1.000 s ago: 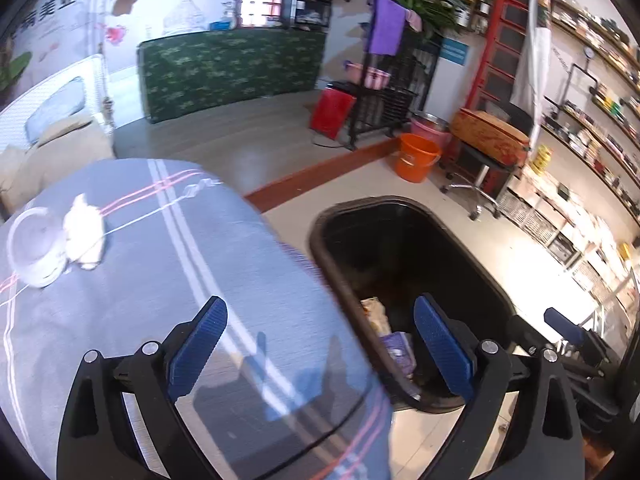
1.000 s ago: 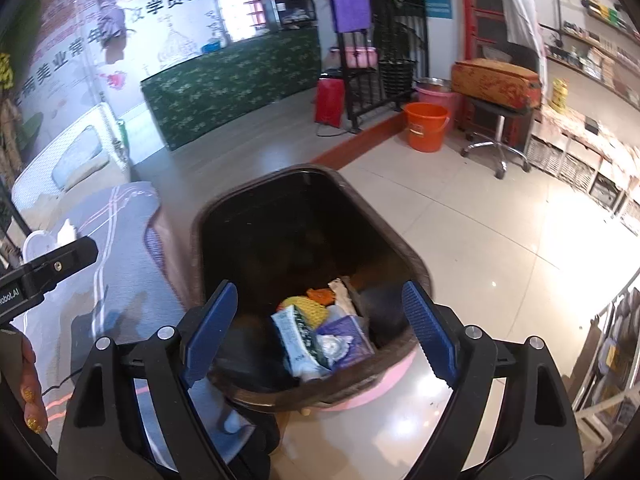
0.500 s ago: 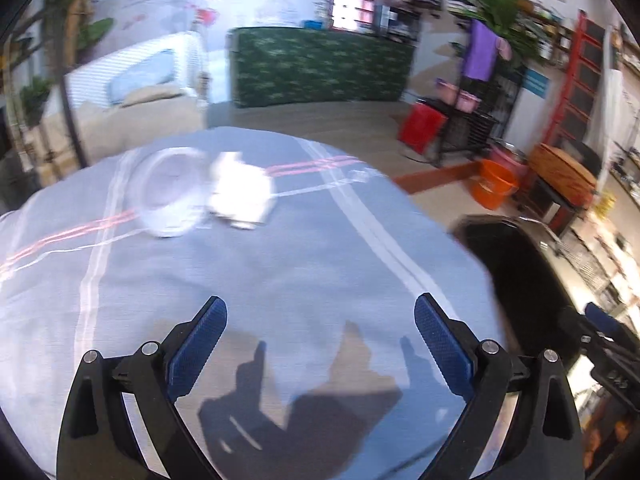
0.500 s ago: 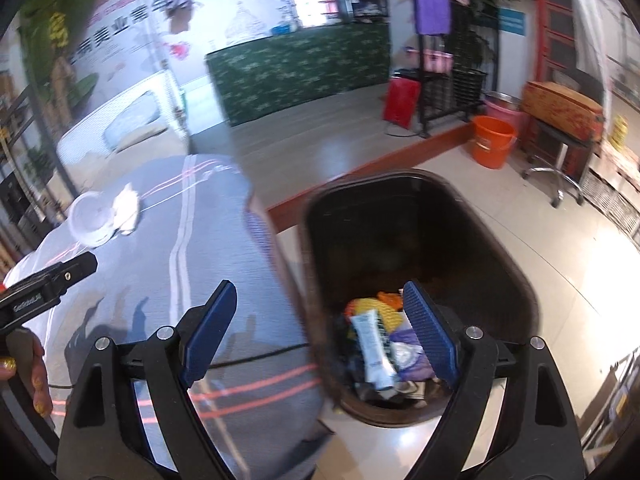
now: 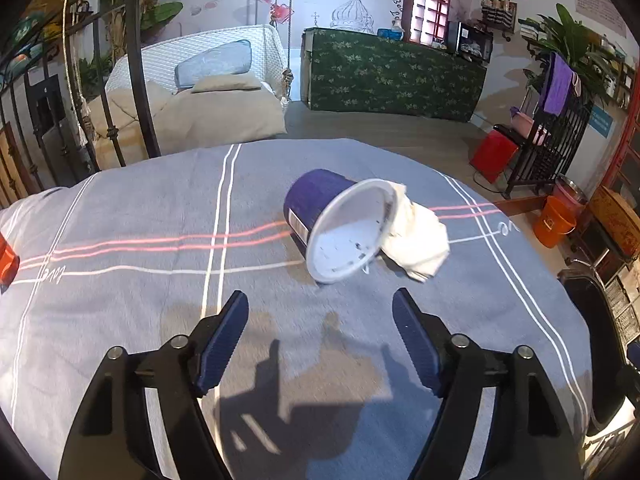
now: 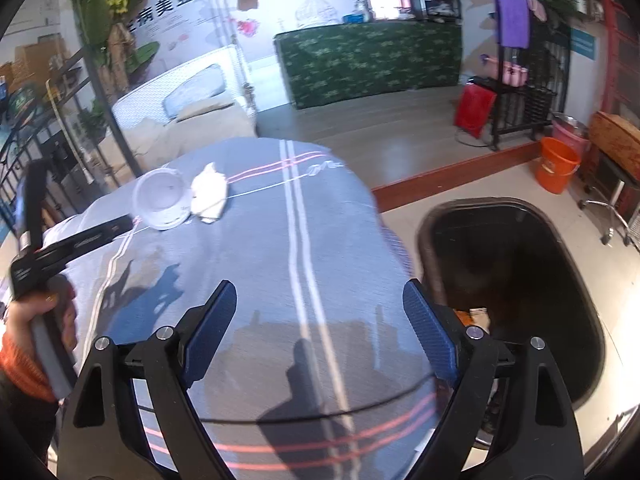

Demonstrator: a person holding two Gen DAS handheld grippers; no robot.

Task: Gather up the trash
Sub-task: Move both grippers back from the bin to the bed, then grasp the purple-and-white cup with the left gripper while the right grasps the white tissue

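Hovering above grey striped tablecloth [image 5: 120, 208]: left gripper [image 5: 320, 340], jaws just narrowed, empty, short of tipped purple paper cup [image 5: 332, 224]; right gripper [image 6: 320, 336] wide, empty.

Bare cloth lies open between the left gripper [image 5: 320, 340] and the tipped cup [image 5: 336, 228]. A crumpled tissue [image 5: 420, 240] touches the cup's right rim, crowding that side. The bin [image 6: 516, 300] stands just beside the surface's [image 6: 260, 280] right edge.

Both wrist views look obliquely down; shared: cup [image 5: 340, 228], tablecloth [image 6: 256, 272].
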